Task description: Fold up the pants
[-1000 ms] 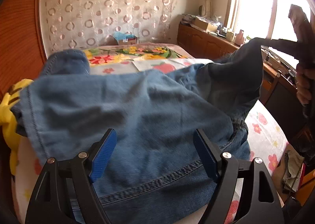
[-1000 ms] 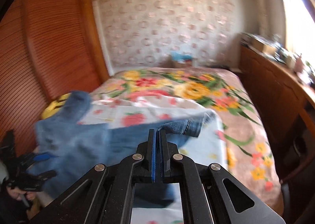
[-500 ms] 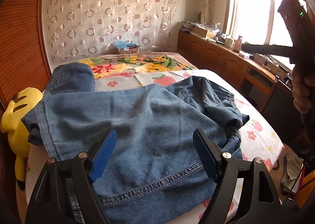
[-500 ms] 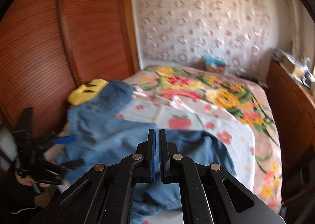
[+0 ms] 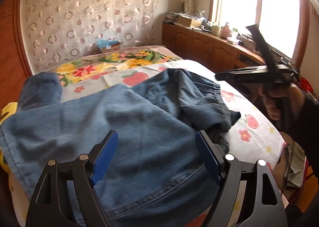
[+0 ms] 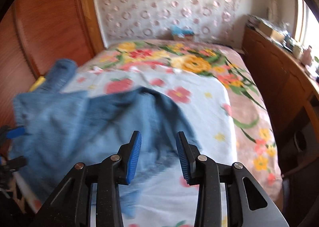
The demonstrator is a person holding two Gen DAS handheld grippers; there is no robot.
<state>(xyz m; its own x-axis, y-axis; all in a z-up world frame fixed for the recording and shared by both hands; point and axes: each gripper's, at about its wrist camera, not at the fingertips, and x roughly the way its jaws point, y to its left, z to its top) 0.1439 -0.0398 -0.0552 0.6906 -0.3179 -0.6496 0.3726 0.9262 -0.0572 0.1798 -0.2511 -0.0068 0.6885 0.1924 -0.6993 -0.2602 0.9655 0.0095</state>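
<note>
Two grippers (jaws apart), pants (image 5: 127,127), yellow plush (image 5: 9,108)

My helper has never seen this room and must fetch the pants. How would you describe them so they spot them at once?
Find the bed with its flowered cover against the patterned wall. On its near end, over the white sheet with red fruit prints, lie the pants, rumpled, one leg reaching toward the wooden headboard. They are the only plain blue denim there; everything beneath is floral.

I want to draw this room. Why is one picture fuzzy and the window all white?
Right wrist view: motion blur smears the jeans and flowered bedspread. Left wrist view: sharper, but the window is blown out white by daylight; fisheye bends the walls in both views.
</note>
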